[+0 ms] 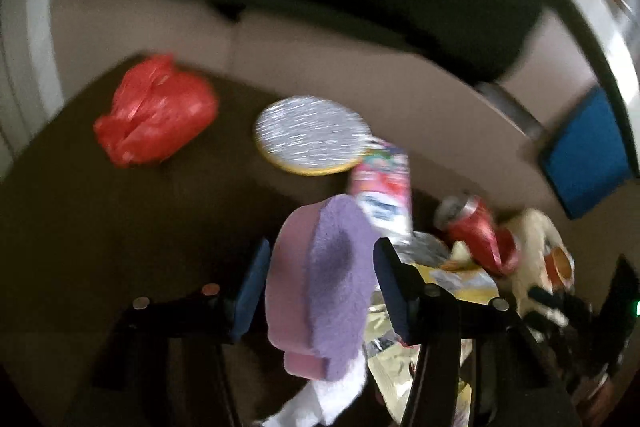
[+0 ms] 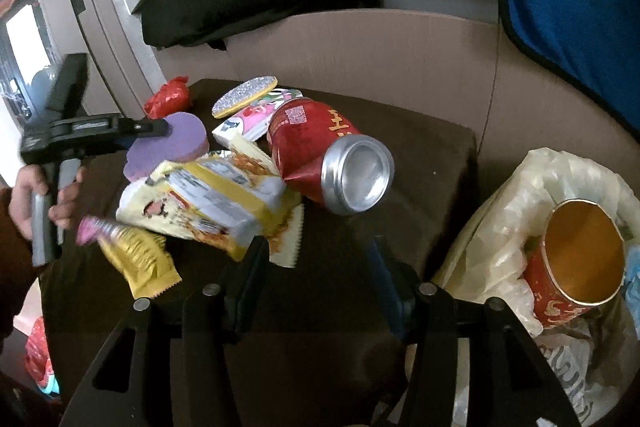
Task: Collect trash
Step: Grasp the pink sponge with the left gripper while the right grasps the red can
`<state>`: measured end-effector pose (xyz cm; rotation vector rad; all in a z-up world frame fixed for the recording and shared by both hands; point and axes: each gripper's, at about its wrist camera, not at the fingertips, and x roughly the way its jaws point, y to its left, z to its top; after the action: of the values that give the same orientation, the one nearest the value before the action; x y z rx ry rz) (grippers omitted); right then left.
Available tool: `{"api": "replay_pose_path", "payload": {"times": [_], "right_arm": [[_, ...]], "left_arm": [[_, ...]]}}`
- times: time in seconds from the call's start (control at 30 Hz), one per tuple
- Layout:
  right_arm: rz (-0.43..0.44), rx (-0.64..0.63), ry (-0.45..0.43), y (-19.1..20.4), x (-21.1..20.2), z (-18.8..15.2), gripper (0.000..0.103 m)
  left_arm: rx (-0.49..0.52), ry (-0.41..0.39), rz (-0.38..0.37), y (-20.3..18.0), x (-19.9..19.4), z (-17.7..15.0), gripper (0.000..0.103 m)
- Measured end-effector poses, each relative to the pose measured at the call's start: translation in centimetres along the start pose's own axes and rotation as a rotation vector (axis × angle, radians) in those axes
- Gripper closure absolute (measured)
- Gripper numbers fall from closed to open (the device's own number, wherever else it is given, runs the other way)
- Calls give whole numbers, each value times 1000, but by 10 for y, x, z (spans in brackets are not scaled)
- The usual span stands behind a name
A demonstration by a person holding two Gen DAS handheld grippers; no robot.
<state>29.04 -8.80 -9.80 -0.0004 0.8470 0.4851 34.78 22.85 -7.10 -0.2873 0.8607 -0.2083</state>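
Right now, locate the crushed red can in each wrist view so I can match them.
Left wrist: the crushed red can lies at lower right, blurred, right of the pink packet.
Right wrist: the can lies centre frame, silver end toward the camera.
Shared landmark: the silver round disc, beyond the can in both.

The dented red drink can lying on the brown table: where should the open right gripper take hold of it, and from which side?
Grip the dented red drink can across its round body, probably just behind the silver end facing the right gripper. It lies on its side on the brown table, so come from above, one finger either side. The crease nearer the yellow snack wrapper looks less firm.
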Motion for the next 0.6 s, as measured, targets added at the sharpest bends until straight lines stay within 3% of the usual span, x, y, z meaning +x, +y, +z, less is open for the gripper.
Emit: {"api": "replay_pose_path", "payload": {"times": [0.2, 0.43, 0.5, 0.53, 0.6], "right_arm": [[6, 12, -16, -1, -4, -1, 54], [-23, 0, -23, -3, -11, -8, 54], [-22, 3, -24, -6, -11, -9, 54], [-21, 2, -28, -7, -12, -8, 54], [-18, -16, -46, -6, -14, -2, 54]], "left_arm": [[177, -13, -13, -47, -11, -14, 49], [192, -35, 51, -58, -4, -24, 49], [178, -41, 77, -56, -1, -22, 58], [169, -39, 84, -54, 1, -21, 69], [127, -44, 72, -49, 0, -17, 70]]}}
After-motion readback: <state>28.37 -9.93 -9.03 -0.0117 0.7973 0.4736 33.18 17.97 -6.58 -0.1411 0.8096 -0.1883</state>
